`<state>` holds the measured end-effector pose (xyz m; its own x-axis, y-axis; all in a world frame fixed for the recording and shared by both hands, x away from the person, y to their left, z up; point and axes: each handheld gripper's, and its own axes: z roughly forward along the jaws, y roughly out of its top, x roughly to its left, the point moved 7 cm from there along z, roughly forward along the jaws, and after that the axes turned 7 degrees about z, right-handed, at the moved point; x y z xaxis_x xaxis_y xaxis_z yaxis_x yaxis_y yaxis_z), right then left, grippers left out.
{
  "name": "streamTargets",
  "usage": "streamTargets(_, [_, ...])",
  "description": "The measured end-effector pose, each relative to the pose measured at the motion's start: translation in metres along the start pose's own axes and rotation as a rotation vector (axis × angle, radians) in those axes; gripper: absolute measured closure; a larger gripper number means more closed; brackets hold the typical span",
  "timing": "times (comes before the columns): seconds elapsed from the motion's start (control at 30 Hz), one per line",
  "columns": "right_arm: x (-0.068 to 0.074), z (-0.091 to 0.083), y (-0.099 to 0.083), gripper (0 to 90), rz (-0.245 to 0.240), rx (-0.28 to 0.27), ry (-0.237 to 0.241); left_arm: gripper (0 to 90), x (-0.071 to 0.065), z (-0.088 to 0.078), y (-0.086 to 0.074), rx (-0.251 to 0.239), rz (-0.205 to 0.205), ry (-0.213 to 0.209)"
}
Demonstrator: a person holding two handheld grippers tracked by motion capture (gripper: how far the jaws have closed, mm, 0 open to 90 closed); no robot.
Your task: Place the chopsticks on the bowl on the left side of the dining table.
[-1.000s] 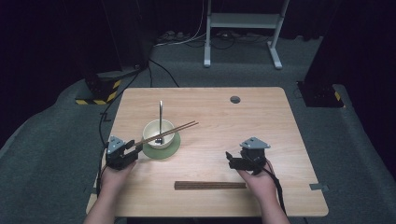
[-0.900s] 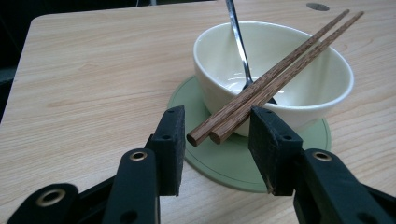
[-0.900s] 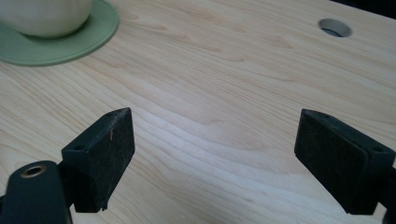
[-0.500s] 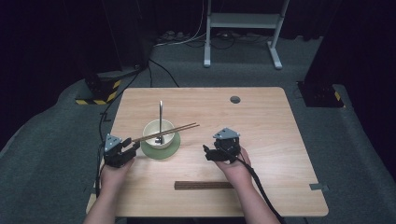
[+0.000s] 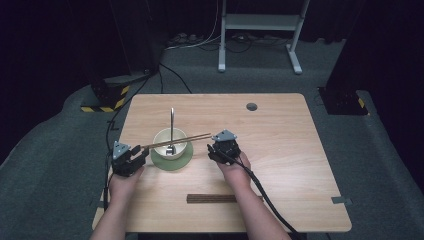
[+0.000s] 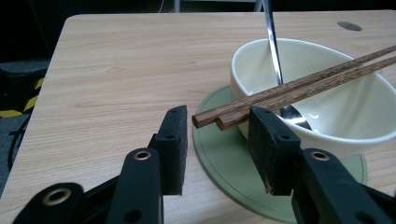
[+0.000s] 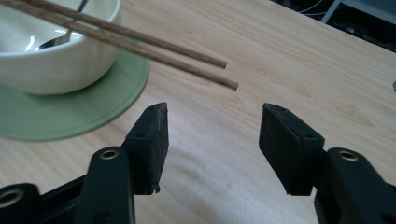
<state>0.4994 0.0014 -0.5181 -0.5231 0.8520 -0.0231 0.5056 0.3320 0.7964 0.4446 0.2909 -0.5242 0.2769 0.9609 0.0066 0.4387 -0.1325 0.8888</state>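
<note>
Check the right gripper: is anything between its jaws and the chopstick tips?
Nothing visible. The right gripper stands open just short of the chopsticks, whose free tips overhang bare table past the bowl.

No readable text, labels, brands or numbers anywhere; table bare, bowl unmarked.

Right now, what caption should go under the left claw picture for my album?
Open left claw around the ends of two chopsticks lying across a cream bowl with a spoon inside.
</note>
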Motion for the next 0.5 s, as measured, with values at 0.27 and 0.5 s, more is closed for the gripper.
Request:
streamTargets(0.27, [0.007, 0.015, 0.008, 57.0, 0.033, -0.034, 0.009, 60.6, 0.001, 0.003, 0.002, -0.016, -0.005, 0.001])
streamTargets(0.5, [0.016, 0.015, 0.008, 55.7, 0.032, -0.041, 0.005, 61.3, 0.0, 0.004, 0.003, -0.023, -0.003, -0.001])
